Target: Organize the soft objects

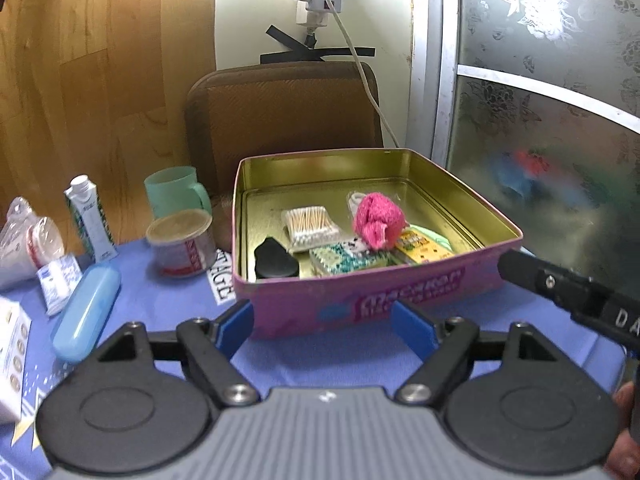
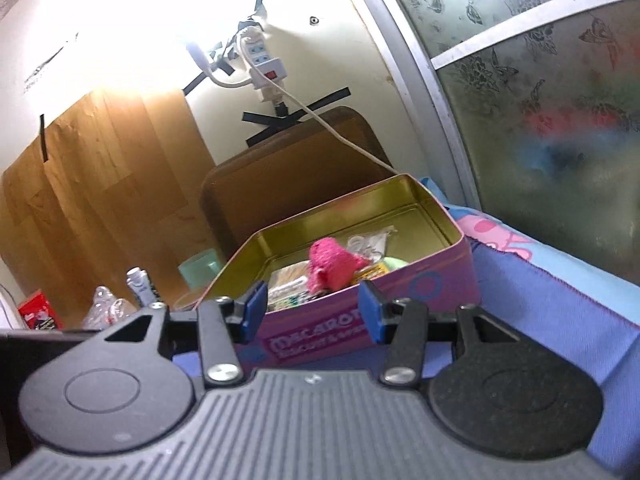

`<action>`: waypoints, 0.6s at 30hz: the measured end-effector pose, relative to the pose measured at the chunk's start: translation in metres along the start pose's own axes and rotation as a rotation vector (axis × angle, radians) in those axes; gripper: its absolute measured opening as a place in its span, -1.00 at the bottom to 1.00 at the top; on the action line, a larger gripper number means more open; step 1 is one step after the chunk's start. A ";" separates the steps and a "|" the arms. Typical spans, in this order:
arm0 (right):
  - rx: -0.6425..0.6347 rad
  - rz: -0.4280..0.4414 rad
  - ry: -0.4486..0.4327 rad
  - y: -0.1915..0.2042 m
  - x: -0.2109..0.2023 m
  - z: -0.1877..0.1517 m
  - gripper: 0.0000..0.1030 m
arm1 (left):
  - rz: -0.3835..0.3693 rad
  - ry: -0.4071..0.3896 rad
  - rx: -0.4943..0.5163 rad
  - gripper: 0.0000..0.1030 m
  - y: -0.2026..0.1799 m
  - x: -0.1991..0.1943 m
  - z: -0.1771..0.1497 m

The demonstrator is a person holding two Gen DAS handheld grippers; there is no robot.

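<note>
Pink fluffy cloth (image 1: 376, 222), bunched into a soft lump, lies inside the open pink tin (image 1: 400, 292), toward its right half and near the front wall. It rests partly on a yellow packet (image 1: 424, 249) and a pale green item (image 1: 434, 236), with a clear pack of cotton swabs (image 1: 310, 226) just beside it on the left. A patterned green-and-white packet (image 1: 348, 258) and a black object (image 1: 276, 260) lie along the tin's front wall; what the black thing is cannot be told from here.

The left gripper (image 1: 322, 322) hangs in front of the tin with its blue pads well apart, nothing between them, and touching nothing; the tin's front wall shows through the gap. The right gripper (image 2: 312, 310) is likewise held short of the tin, its jaws moderately spread and empty, framing the tin's printed side. Its black body also shows at the right edge of the left wrist view.

The tin stands on a blue cloth (image 1: 160, 304). To its left sit a small round can (image 1: 180, 242), a mint green cup (image 1: 176, 190), a drink carton (image 1: 90, 220) and a light blue case (image 1: 86, 312). A brown cushion (image 1: 288, 108) stands behind.
</note>
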State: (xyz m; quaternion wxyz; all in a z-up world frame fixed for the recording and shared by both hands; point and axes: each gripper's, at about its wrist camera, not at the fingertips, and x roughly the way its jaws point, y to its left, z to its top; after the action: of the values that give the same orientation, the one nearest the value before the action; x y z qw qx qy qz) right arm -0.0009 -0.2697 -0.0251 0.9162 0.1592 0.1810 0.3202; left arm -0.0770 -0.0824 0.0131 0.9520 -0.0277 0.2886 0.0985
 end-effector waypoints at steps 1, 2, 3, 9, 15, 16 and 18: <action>0.003 0.006 0.002 0.002 -0.003 0.000 0.03 | 0.001 0.001 -0.002 0.58 0.001 -0.003 -0.002; 0.006 0.011 0.002 0.004 -0.006 -0.001 0.03 | 0.001 0.001 -0.003 0.60 0.002 -0.007 -0.004; 0.010 0.018 0.003 0.007 -0.008 -0.001 0.03 | 0.002 0.000 -0.003 0.66 0.004 -0.010 -0.005; 0.018 0.045 0.004 0.019 -0.018 -0.002 0.04 | 0.000 -0.005 -0.011 0.94 0.011 -0.025 -0.011; 0.030 0.063 0.010 0.026 -0.024 -0.002 0.08 | -0.008 -0.001 0.006 0.99 0.010 -0.034 -0.018; 0.034 0.066 0.011 0.027 -0.024 -0.001 0.11 | -0.011 0.000 0.008 0.99 0.009 -0.035 -0.019; 0.039 0.071 0.011 0.027 -0.026 -0.001 0.15 | -0.020 0.004 0.009 0.99 0.008 -0.037 -0.022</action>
State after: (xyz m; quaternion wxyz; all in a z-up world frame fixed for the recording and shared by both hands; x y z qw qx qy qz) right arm -0.0350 -0.2659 -0.0090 0.8999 0.1816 0.1863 0.3500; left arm -0.1210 -0.0830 0.0159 0.9525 -0.0265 0.2905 0.0875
